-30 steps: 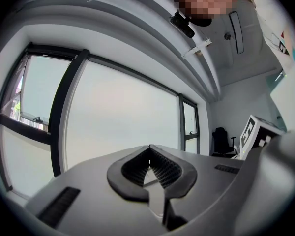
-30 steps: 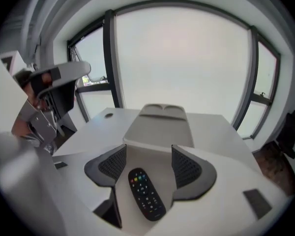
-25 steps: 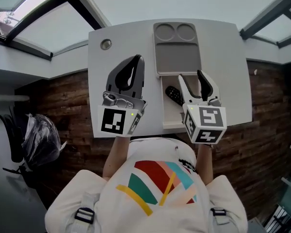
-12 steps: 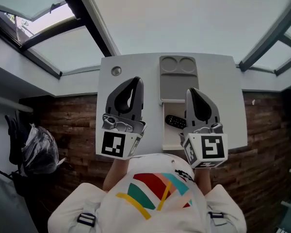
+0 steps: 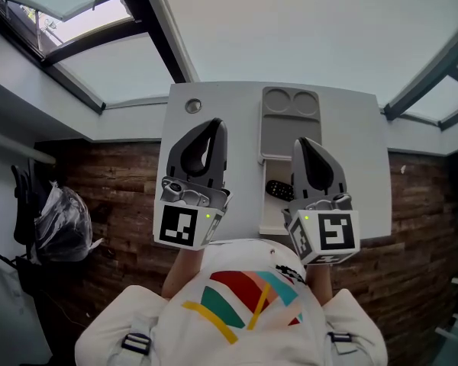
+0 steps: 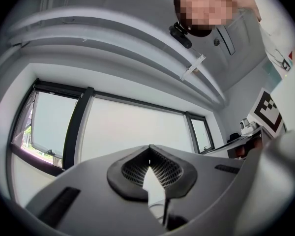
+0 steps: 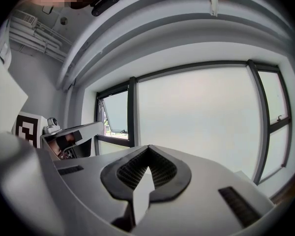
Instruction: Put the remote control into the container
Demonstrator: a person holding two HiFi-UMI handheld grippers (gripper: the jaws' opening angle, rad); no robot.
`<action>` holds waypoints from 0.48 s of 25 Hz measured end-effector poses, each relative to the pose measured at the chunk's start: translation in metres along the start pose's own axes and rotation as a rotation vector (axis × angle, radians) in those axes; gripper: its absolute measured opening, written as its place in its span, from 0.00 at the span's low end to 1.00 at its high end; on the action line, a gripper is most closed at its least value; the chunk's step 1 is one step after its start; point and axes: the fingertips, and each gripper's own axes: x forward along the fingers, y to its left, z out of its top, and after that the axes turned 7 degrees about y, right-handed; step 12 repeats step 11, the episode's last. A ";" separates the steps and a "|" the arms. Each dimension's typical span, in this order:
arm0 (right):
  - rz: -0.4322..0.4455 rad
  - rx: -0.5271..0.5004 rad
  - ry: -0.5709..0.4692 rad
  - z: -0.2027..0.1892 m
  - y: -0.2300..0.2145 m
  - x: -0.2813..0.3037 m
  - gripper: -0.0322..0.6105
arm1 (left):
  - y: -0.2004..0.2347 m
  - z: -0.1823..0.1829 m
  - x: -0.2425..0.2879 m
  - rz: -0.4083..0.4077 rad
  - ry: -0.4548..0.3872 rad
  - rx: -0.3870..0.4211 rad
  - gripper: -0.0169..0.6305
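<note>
In the head view the black remote control (image 5: 278, 191) lies inside the white open container (image 5: 269, 216) on the white table (image 5: 351, 166). My right gripper (image 5: 300, 143) is held up above the container's right side, jaws shut with nothing between them. Left of the container, my left gripper (image 5: 214, 126) is also raised, shut and empty. Both gripper views look up at windows and ceiling: the left gripper (image 6: 148, 155) and the right gripper (image 7: 147, 157) show their pads closed together, with no table or remote in sight.
A grey tray (image 5: 290, 124) with two round recesses lies just beyond the container. A round metal grommet (image 5: 193, 106) sits at the table's far left corner. A dark bag (image 5: 59, 231) stands on the wooden floor to the left.
The right gripper's jaws went from open beside the remote to shut and empty. Both grippers tilted upward, away from the container. The remote stays in the container.
</note>
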 end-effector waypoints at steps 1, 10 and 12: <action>0.000 -0.001 0.000 0.000 0.000 0.000 0.05 | 0.001 0.000 0.000 0.000 -0.001 -0.001 0.04; -0.011 0.005 0.009 -0.003 0.000 0.000 0.05 | -0.001 -0.002 0.002 -0.013 -0.004 -0.010 0.04; -0.012 0.008 0.011 -0.003 0.000 0.000 0.05 | -0.002 -0.002 0.003 -0.016 -0.006 -0.009 0.04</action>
